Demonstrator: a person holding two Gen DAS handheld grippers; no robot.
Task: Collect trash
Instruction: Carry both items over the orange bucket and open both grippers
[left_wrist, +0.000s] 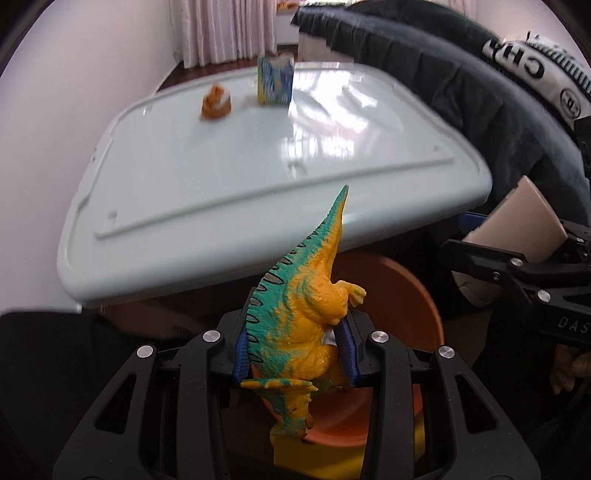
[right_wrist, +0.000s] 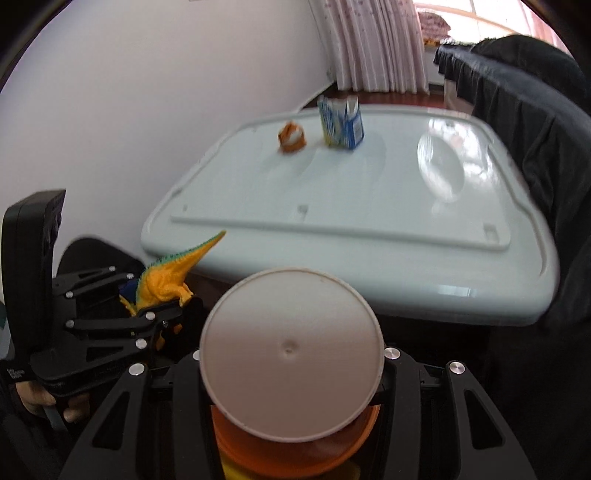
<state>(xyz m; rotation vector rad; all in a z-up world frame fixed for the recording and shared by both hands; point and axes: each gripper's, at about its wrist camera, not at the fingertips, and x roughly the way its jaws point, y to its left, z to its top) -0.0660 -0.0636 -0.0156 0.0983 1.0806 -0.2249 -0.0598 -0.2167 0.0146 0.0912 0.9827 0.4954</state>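
Left gripper (left_wrist: 295, 350): clamped on the toy dinosaur (left_wrist: 306, 295); blue pads (left_wrist: 242, 354) press its body from both sides. Also seen from the right wrist view (right_wrist: 147, 314), low and to the left, with a hand (right_wrist: 40, 400) on its handle.

Toy dinosaur: yellow-orange with a teal back, tail pointing up toward the table edge, head hanging below the fingers (belly turned to the right pad).

Right gripper (right_wrist: 291, 373): closed around a pale paper cup (right_wrist: 291, 354), whose round bottom faces the camera and fills the space between the fingers. In the left wrist view the same cup (left_wrist: 517, 218) shows as a tan tapered side, held in the black fingers at right.

Orange bin (left_wrist: 388, 295): directly beneath both grippers, off the near edge of the table; its rim also shows under the cup (right_wrist: 295, 454). Something yellow sits below it, not identifiable.

Table (right_wrist: 369, 192): pale, glossy, with a raised rim.

Still on table: a crumpled orange wrapper (right_wrist: 291, 138) and a blue-and-yellow carton (right_wrist: 341, 125), standing upright with its top torn open; the two sit near each other at the far end, well apart from both grippers.

Dark cloth (right_wrist: 535, 129): draped along the right side of the table.
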